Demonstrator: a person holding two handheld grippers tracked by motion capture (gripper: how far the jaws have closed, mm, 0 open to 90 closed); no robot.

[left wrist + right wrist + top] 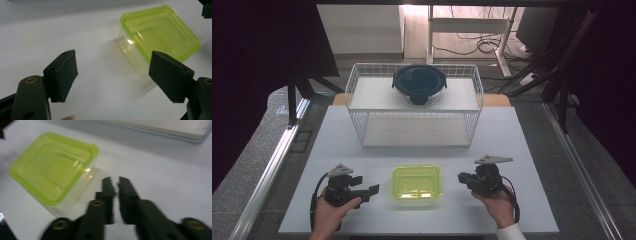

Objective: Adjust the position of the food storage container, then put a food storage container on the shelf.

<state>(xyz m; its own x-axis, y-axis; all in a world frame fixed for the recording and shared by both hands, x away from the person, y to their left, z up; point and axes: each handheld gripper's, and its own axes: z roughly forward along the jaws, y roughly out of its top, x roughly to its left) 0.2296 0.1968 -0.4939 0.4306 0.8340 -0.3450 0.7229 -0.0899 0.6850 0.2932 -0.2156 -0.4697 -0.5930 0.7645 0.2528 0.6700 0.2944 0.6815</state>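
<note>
Green-lidded container (416,182) sits near the table's (522,150) front edge between both tools: left gripper (371,190) wide open, empty, probably ready to grasp; right gripper (462,178) barely parted, holding nothing.

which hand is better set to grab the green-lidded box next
Probably left: the left gripper has its jaws wide open and aimed at the box. The right gripper has a narrow gap between its jaws.
</note>
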